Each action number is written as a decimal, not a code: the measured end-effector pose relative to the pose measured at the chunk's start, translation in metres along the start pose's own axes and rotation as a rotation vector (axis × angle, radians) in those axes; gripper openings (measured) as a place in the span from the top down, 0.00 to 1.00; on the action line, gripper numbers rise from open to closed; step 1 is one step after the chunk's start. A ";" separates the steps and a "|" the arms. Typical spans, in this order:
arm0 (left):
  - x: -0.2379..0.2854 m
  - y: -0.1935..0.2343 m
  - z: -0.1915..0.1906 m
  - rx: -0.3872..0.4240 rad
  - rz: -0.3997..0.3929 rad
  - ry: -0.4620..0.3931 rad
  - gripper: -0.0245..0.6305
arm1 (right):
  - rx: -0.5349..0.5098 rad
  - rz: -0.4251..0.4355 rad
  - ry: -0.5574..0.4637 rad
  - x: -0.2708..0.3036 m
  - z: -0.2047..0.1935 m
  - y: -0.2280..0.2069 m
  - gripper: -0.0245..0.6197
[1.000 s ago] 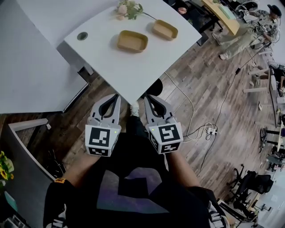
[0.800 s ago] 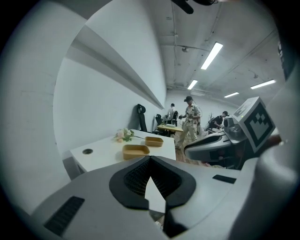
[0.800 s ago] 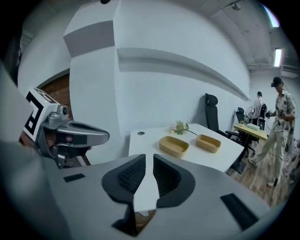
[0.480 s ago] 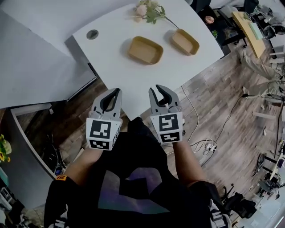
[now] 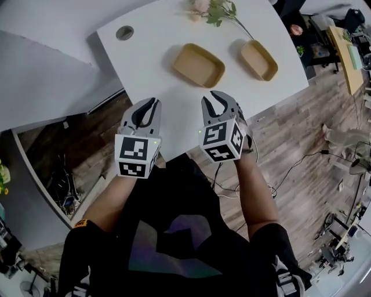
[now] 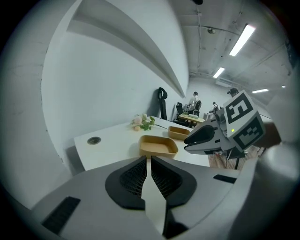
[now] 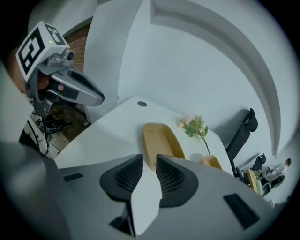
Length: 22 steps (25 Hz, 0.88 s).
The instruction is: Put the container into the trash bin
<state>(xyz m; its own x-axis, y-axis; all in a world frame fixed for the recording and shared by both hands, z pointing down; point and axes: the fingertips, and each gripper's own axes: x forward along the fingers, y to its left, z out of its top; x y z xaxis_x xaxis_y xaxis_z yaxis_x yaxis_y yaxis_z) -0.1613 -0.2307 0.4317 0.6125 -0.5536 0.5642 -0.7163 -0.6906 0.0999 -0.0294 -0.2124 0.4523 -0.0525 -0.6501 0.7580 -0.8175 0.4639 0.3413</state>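
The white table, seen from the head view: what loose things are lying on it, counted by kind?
Tan containers: 2
Flower sprig: 1
Total: 3

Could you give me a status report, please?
Left gripper shut, right gripper open, both empty. Near container and far container on table, untouched. Trash bin not in view.

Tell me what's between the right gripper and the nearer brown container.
Only bare white table separates the right gripper from the nearer container; the right gripper view shows it.
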 end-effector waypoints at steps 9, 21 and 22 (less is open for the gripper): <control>0.031 0.022 -0.021 -0.063 0.064 0.075 0.94 | -0.178 0.119 0.114 0.056 -0.008 -0.001 0.79; 0.039 0.024 -0.033 -0.105 0.096 0.105 0.95 | -0.322 0.201 0.203 0.084 -0.024 0.010 0.90; 0.038 0.022 -0.033 -0.102 0.094 0.104 0.95 | -0.323 0.197 0.202 0.084 -0.024 0.010 0.91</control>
<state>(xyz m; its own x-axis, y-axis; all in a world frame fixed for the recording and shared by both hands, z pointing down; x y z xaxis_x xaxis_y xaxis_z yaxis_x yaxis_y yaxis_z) -0.1645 -0.2521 0.4823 0.5071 -0.5589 0.6561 -0.8024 -0.5840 0.1227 -0.0280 -0.2476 0.5324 -0.0500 -0.4138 0.9090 -0.5794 0.7534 0.3111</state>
